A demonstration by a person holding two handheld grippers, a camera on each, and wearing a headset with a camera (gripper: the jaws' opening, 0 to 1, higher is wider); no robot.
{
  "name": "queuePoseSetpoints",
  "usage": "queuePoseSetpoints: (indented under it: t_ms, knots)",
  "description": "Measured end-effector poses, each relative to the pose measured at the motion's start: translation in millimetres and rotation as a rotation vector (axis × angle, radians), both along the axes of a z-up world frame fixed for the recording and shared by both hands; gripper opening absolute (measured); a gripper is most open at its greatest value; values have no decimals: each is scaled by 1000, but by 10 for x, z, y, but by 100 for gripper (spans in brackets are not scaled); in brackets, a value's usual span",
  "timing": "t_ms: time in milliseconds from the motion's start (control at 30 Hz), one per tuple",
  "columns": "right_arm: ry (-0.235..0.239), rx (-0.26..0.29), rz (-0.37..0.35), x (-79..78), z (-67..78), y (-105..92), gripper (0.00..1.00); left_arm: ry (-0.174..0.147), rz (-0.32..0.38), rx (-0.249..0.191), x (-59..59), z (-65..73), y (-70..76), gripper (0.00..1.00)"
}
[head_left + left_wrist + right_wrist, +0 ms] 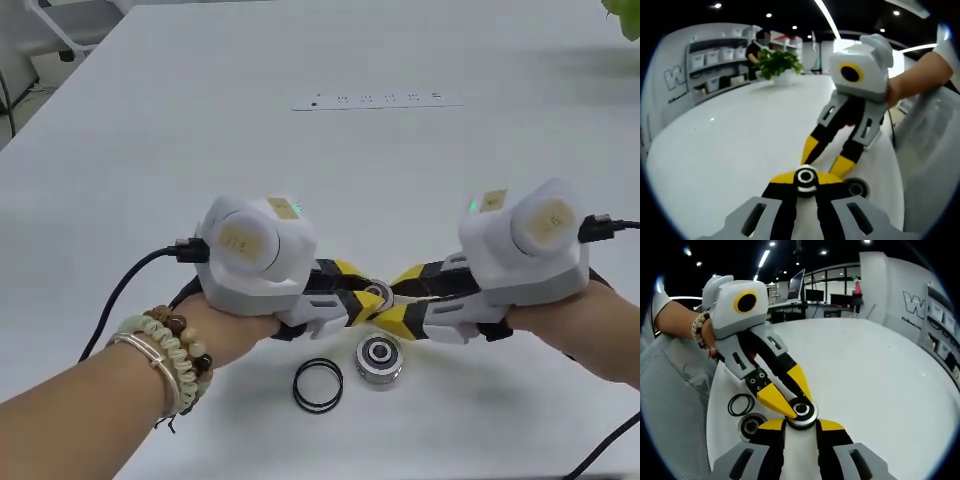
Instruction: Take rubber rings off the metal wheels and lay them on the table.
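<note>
Your left gripper (805, 182) is closed on a metal wheel (804, 411) and pinches it at the tips, above the table (200, 120). Your right gripper (803, 426) has its jaws narrow, one at each side of the same wheel; I cannot tell if they press it. Under the tips lies a second wheel (380, 358), and beside it, on the left gripper's side, the rubber rings (318, 384)

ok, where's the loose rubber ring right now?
Head view: rubber ring lies flat on the table, just left of the loose metal wheel.
</note>
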State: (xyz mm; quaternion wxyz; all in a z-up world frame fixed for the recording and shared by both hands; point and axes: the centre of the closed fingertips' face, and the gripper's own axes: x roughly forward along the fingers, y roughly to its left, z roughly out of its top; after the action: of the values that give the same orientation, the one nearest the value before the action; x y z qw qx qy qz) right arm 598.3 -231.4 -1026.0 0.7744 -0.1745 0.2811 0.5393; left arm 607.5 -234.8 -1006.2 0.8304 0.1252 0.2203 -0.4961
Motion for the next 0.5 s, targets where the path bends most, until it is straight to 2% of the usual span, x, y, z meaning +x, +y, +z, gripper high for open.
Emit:
queuePoseSetpoints:
  t_ms: [500]
  knots:
    - [36,11,-2,-55,37,-41,18,-3,-9,-1,-2,0,-4,15]
